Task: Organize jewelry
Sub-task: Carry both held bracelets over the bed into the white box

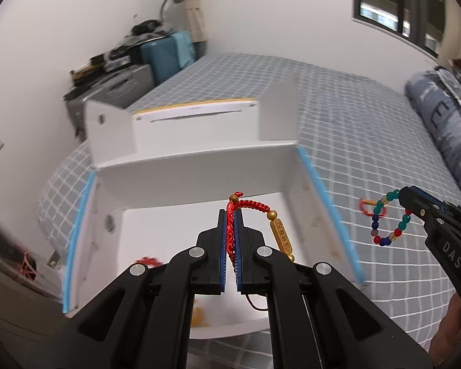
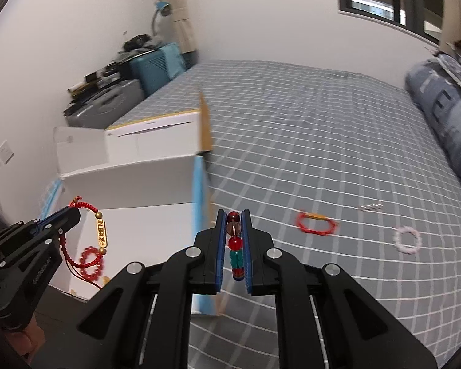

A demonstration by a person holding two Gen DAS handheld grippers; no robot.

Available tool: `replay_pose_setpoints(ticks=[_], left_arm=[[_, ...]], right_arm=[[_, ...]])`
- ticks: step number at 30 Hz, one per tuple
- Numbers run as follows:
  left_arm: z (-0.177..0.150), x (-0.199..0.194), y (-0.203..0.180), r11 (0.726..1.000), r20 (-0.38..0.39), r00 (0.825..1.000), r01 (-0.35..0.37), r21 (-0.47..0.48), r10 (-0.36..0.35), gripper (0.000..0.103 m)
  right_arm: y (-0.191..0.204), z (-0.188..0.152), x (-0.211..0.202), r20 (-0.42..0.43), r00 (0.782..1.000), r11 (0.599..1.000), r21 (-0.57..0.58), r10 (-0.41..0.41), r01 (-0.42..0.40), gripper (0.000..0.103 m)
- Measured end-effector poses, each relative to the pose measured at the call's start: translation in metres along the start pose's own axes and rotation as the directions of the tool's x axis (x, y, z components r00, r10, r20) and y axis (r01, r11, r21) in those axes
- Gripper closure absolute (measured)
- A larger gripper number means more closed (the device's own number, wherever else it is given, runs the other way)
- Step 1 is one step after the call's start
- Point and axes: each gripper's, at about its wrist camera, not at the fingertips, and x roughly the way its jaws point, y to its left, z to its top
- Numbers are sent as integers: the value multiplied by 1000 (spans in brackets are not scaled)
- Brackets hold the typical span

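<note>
My left gripper point(image 1: 230, 215) is shut on a red braided cord bracelet point(image 1: 255, 207) with a gold tag point(image 1: 281, 236), held above the open white box point(image 1: 199, 166). In the right wrist view the left gripper point(image 2: 72, 212) and its cord bracelet point(image 2: 90, 207) hang over the box point(image 2: 132, 181), where a red bead bracelet point(image 2: 92, 263) lies inside. My right gripper point(image 2: 233, 215) is shut on a multicoloured bead bracelet point(image 2: 235, 246) over the checked bed beside the box. In the left wrist view the right gripper point(image 1: 404, 196) dangles those beads point(image 1: 390, 221).
On the grey checked bedsheet point(image 2: 322, 153) lie a red cord bracelet point(image 2: 316, 223), a pale pink bead bracelet point(image 2: 407, 240) and small silver pieces point(image 2: 372, 207). A rolled blue quilt point(image 2: 445, 113) lies at right. Suitcases point(image 2: 156, 67) stand by the wall.
</note>
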Motion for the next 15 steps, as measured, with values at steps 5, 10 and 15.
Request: replay_pose_setpoints(ticks=[5, 10, 15], left_arm=[[-8, 10, 35, 998, -25, 999, -42, -36, 41, 100], [-18, 25, 62, 995, -58, 996, -76, -62, 72, 100], [-25, 39, 76, 993, -85, 993, -90, -76, 84, 100]], right_arm=[[40, -5, 17, -11, 999, 998, -58, 37, -38, 94], [71, -12, 37, -29, 997, 992, -105, 67, -70, 94], [92, -18, 53, -52, 996, 987, -139, 74, -81, 94]])
